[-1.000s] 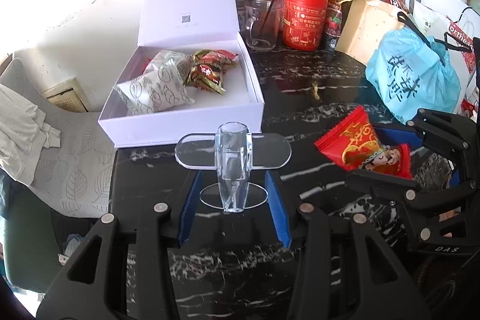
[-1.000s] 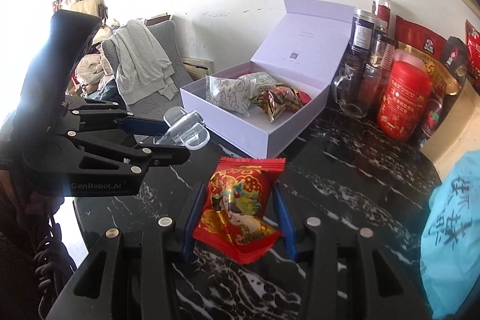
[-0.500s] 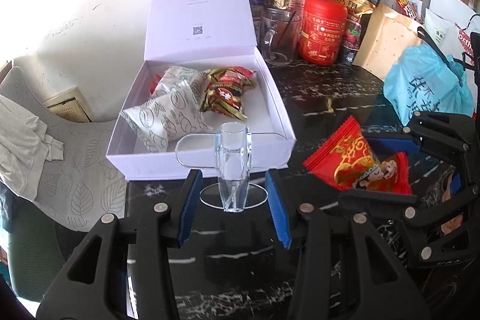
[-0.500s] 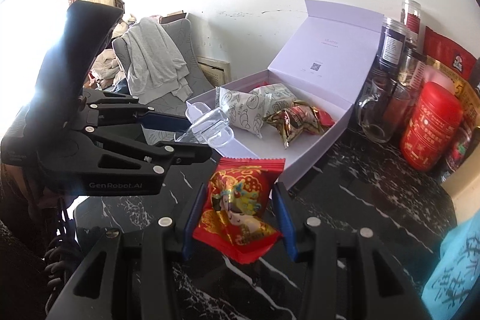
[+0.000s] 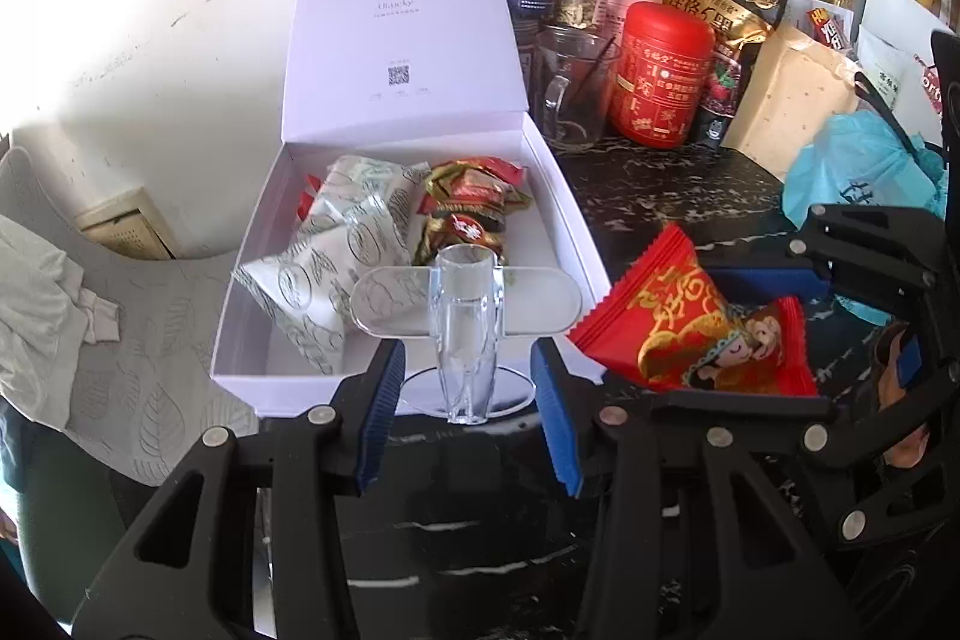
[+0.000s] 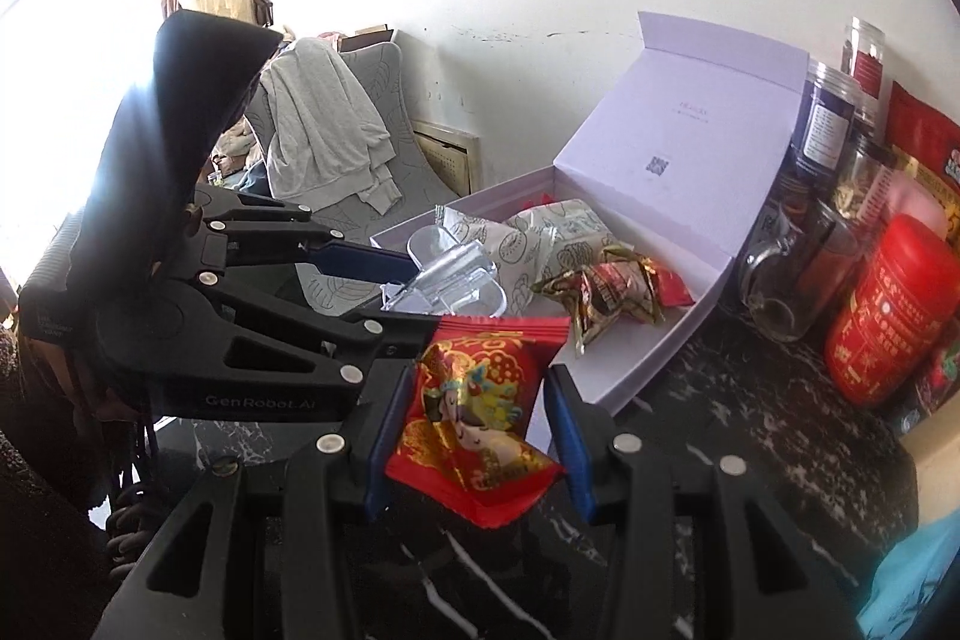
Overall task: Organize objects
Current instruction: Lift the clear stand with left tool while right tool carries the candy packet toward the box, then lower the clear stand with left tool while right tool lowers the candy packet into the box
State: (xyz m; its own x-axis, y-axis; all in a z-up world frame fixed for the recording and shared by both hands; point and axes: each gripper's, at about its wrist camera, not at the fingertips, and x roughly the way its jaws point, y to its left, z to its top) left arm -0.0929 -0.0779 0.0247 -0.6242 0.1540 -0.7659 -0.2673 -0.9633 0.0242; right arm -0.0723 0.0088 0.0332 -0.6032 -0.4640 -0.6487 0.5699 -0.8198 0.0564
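My left gripper (image 5: 465,370) is shut on a clear plastic stand (image 5: 465,328), a tube with oval plates, and holds it over the front wall of the open white box (image 5: 240,382). The box holds white patterned packets (image 5: 342,244) and gold-red snack packets (image 5: 474,208). My right gripper (image 6: 474,400) is shut on a red snack packet (image 6: 474,412) just in front of the box's (image 6: 660,340) near corner. From the left wrist view the right gripper (image 5: 738,334) and its red packet (image 5: 678,322) hang to the right of the box. The left gripper (image 6: 432,280) shows beside the packet with the clear stand (image 6: 456,274).
Behind the box on the black marble table (image 5: 660,184) stand a red canister (image 5: 663,76), a glass mug (image 5: 570,94), jars and snack bags. A blue plastic bag (image 5: 858,166) lies at the right. A grey chair (image 5: 120,340) with a cloth stands left of the table.
Both grippers have moved toward the open box with their loads. The clear stand went from short of the box to over its front wall, and the red packet came up to its corner.
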